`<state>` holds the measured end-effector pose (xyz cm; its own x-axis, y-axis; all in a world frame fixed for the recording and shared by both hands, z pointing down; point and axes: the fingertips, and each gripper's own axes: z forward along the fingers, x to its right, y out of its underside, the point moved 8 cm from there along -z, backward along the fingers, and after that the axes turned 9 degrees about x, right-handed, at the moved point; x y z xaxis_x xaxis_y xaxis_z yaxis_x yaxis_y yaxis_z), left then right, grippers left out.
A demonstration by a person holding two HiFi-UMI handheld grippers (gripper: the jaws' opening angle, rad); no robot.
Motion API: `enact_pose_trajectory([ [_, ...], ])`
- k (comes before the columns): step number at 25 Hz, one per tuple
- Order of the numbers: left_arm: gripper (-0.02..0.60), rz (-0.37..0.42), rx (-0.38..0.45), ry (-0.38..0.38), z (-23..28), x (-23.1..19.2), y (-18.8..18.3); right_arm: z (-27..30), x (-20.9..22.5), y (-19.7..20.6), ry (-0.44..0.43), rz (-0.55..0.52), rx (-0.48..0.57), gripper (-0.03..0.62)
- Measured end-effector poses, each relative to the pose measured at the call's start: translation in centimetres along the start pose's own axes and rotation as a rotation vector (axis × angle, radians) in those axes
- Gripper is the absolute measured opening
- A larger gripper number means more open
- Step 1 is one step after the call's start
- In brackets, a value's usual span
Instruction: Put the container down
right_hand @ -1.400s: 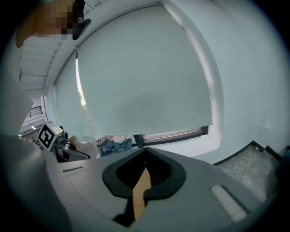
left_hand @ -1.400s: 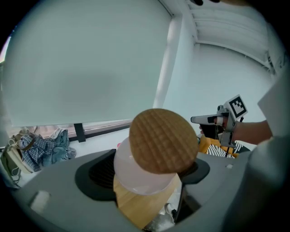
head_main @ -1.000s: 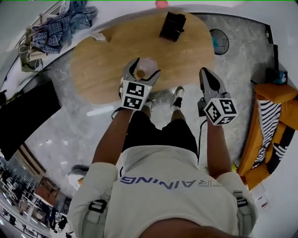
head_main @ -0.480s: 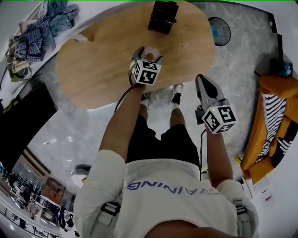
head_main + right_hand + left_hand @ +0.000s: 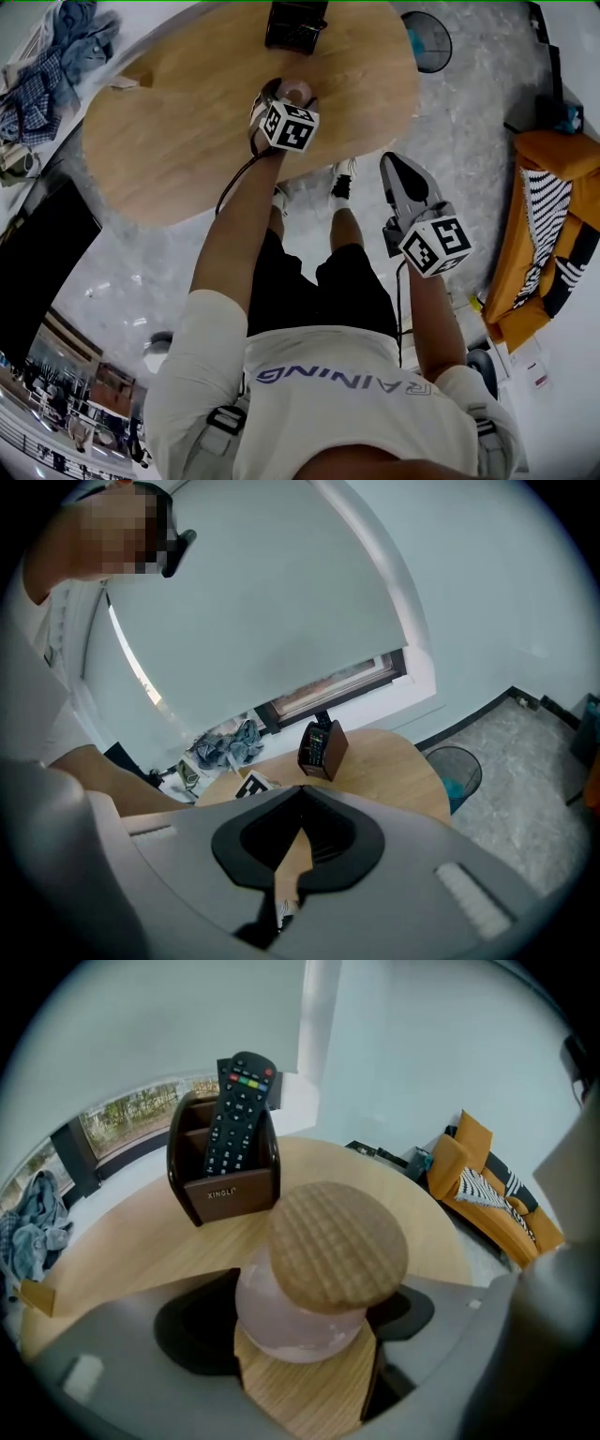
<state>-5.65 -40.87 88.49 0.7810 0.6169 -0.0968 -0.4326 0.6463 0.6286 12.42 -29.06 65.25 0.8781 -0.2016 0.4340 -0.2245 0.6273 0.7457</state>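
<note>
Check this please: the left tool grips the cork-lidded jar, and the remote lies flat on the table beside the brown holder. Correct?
Not quite. The remote stands inside the brown holder, not flat on the table, as the left gripper view shows. The left tool does grip the cork-lidded jar.

A brown holder (image 5: 230, 1185) with a remote (image 5: 234, 1110) is standing on the table (image 5: 169, 141) just beyond the container (image 5: 314, 1279), blocking the way straight ahead. Bare wood is lying open on either side, with a small card (image 5: 33, 1296) sitting at the left edge.
</note>
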Motion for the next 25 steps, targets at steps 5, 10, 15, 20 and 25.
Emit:
enact_pose_trajectory([
  [5, 0.393, -0.011, -0.017, -0.013, 1.0, 0.8, -0.1, -1.4, -0.1, 0.5, -0.014, 0.057, -0.018, 0.015],
  [10, 0.432, -0.046, -0.03, 0.004, 0.9, 1.0, -0.5, -2.6, 0.0, 0.2, -0.022, 0.061, 0.009, 0.015],
  [15, 0.449, -0.083, 0.003, 0.018, -3.0, 1.5, -1.1, -4.4, -0.3, -0.8, -0.027, 0.065, 0.033, 0.015],
  [20, 0.449, -0.182, 0.116, 0.009, -11.0, 2.0, -3.0, -6.8, -1.8, -2.9, -0.05, 0.032, 0.061, 0.015],
  [25, 0.447, -0.254, 0.248, 0.007, -21.8, 2.2, -5.3, -9.2, -4.8, -5.6, -0.096, -0.014, 0.094, 0.015],
])
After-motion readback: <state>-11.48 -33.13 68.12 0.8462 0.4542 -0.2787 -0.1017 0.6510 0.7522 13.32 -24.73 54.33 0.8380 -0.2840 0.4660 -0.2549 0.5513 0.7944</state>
